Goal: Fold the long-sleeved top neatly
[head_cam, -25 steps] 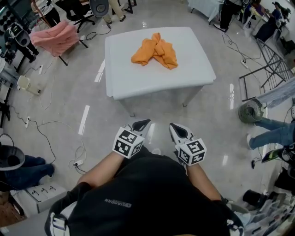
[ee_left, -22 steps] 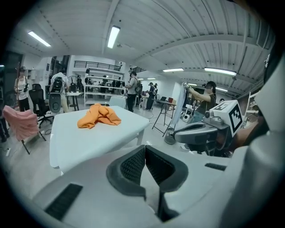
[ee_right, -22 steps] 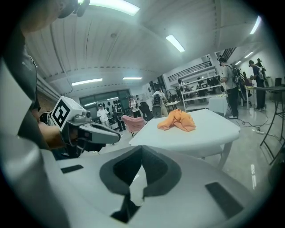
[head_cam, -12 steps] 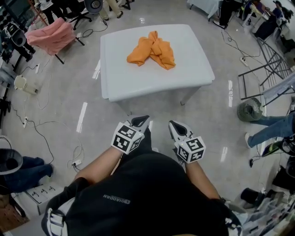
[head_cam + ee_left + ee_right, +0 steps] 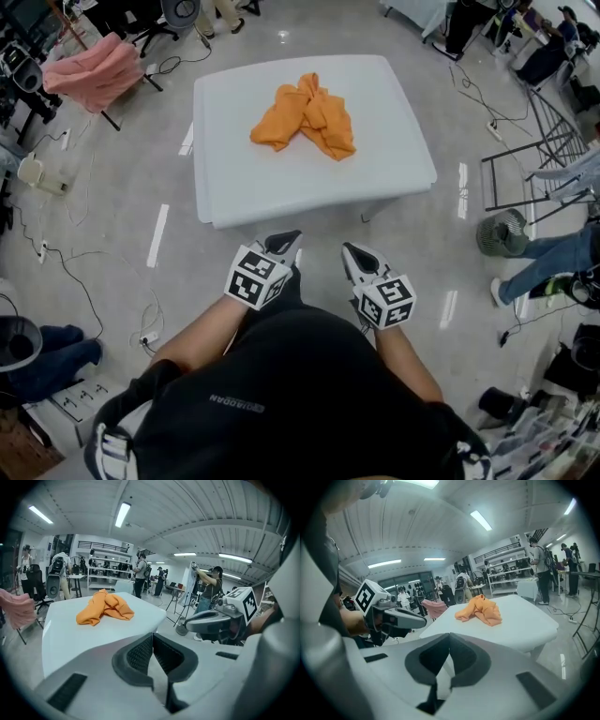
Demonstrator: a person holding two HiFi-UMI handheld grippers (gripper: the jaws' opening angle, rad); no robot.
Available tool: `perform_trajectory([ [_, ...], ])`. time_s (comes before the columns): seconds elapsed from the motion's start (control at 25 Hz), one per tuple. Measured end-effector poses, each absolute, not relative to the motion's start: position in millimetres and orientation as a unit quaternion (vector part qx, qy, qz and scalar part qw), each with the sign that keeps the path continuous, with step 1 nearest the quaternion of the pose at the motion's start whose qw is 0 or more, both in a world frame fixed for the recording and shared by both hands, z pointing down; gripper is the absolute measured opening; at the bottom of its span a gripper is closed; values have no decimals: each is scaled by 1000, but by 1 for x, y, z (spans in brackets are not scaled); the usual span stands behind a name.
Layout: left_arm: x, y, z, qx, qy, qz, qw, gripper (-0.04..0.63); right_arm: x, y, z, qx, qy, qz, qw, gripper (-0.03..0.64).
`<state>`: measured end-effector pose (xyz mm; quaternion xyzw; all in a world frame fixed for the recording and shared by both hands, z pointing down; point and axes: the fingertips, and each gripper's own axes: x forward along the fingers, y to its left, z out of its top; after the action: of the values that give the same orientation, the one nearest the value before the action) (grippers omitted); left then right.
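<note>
Left gripper [image 5: 289, 240] and right gripper [image 5: 352, 253], closed and empty, have neared the table [image 5: 375, 159].

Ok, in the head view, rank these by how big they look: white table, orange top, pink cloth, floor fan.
1. white table, by far the largest.
2. orange top and pink cloth: they look about alike, so I won't rank one over the other.
3. floor fan, the smallest.

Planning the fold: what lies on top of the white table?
Only a crumpled orange top, near the middle of the table. The tabletop beneath it is covered.
</note>
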<state>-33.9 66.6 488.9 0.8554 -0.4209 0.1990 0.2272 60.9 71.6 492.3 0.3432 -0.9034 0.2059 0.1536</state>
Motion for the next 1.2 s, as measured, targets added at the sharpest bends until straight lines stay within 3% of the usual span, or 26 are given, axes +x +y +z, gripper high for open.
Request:
perform_trajectory([
  [0.68, -114, -105, 454, 855, -456, 167, 182, 6, -3, -103, 467, 340, -913, 160, 157, 5],
  [1.2, -153, -159, 463, 846, -474, 162, 181, 6, -33, -162, 475, 328, -915, 144, 186, 5],
])
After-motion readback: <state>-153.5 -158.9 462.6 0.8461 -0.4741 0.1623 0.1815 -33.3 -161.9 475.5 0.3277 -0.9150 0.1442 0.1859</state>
